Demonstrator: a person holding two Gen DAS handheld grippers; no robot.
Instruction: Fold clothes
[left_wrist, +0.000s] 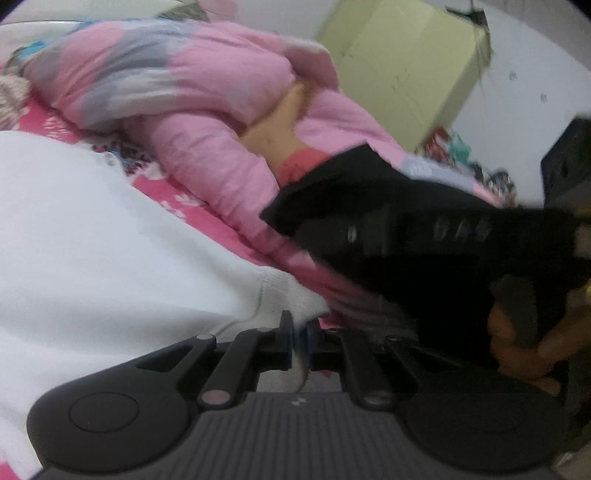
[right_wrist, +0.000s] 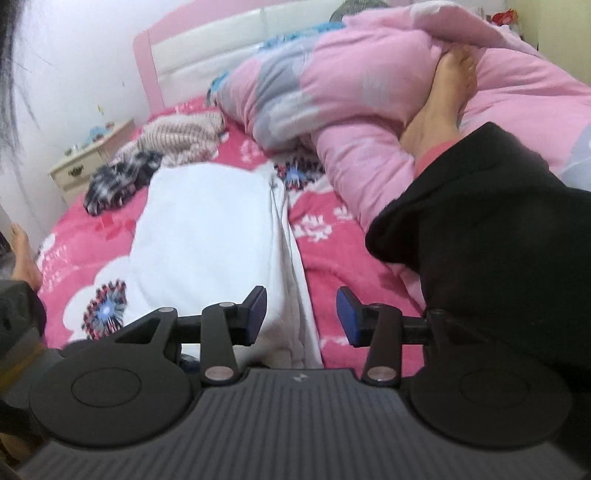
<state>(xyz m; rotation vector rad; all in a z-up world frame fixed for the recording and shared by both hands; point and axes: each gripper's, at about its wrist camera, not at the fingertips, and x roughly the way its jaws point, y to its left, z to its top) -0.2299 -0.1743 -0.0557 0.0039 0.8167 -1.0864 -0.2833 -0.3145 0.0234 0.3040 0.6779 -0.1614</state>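
Your left gripper (left_wrist: 299, 332): jaws pinched on hem of white knit garment (left_wrist: 92, 240). Right wrist view only: your right gripper (right_wrist: 301, 314) parted, empty, over garment on pink floral bedsheet (right_wrist: 325, 229).

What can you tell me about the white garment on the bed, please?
The white garment is a soft, thick-looking knit, plain white, with a ribbed cuff or hem at one corner. It lies partly folded on the pink floral bedsheet, one long edge doubled over. The left gripper is shut on its ribbed corner; the right gripper hovers open above the folded edge, holding nothing.
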